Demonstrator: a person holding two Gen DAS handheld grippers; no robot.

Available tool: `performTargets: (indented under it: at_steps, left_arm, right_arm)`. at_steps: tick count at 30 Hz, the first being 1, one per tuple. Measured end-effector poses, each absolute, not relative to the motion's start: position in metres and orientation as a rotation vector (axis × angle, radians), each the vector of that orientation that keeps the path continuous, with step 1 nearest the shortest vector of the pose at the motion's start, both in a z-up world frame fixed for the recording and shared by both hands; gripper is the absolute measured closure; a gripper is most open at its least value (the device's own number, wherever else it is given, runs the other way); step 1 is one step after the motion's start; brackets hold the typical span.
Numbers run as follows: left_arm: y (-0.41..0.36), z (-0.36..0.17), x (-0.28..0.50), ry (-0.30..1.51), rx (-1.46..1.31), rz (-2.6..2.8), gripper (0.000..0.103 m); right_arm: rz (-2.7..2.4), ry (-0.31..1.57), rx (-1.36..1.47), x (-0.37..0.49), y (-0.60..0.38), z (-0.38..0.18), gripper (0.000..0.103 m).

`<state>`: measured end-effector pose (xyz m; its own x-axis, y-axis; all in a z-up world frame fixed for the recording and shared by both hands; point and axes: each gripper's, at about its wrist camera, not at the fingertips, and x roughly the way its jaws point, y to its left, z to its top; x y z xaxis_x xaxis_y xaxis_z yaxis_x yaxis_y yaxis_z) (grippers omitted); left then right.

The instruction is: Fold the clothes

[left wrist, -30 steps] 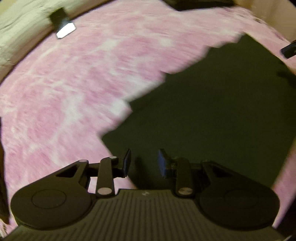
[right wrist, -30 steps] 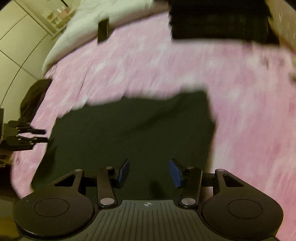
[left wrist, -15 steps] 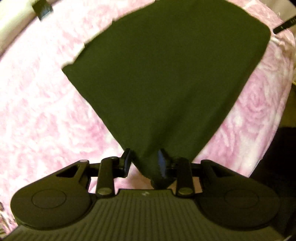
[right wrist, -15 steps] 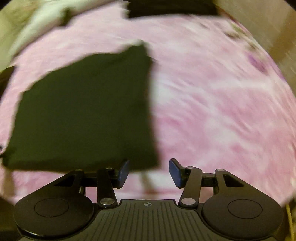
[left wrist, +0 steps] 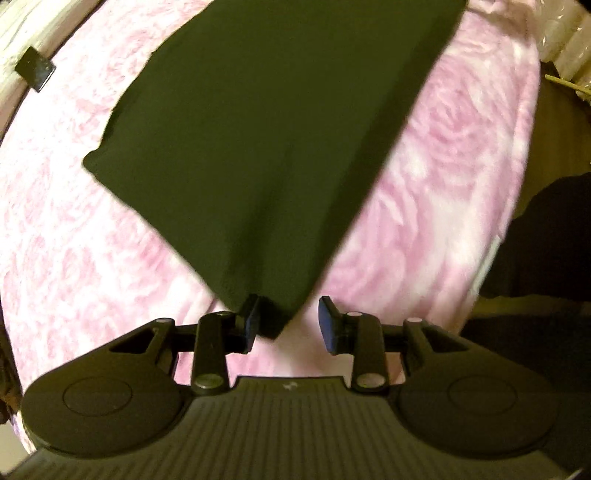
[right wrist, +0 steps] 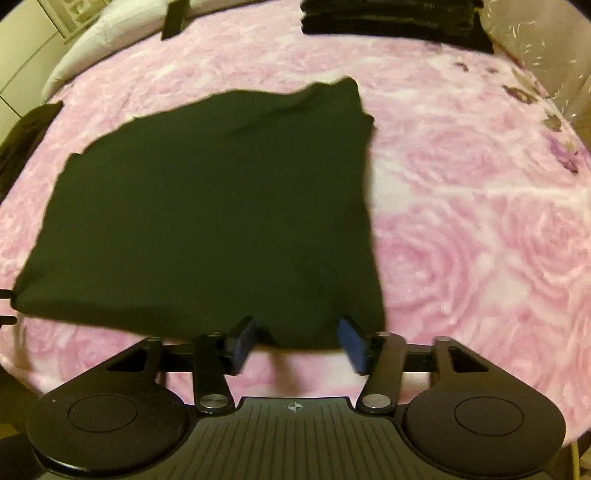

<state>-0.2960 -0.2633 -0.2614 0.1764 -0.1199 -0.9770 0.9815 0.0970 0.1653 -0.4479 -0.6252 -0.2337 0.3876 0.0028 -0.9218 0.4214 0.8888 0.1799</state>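
Note:
A dark, folded garment (left wrist: 266,140) lies flat on the pink rose-patterned blanket (left wrist: 74,258); it also shows in the right wrist view (right wrist: 207,214). My left gripper (left wrist: 290,323) is open, with the garment's near corner lying between its blue pads, beside the left pad. My right gripper (right wrist: 297,341) is open, and the garment's near edge, close to its right corner, lies between its pads. In neither view do the pads press on the cloth.
A stack of dark folded clothes (right wrist: 391,18) sits at the bed's far edge. A small dark flat object (left wrist: 35,70) lies near a white pillow (right wrist: 110,48). The bed's edge (left wrist: 517,206) drops off on the right in the left wrist view. Another dark item (right wrist: 22,136) lies at far left.
Both grippers have pulled back from over the garment to its near edge. The left gripper now has the near corner between its open pads, the right one the near edge.

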Motion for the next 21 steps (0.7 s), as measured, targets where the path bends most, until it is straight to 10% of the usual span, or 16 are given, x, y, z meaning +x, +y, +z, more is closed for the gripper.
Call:
performTargets:
  at_steps: [21]
  left_arm:
    - [-0.187,-0.23,-0.2,0.683,1.104,-1.418,0.058]
  right_arm:
    - [0.301,1.122,-0.456,-0.314,-0.262,-0.271,0.027]
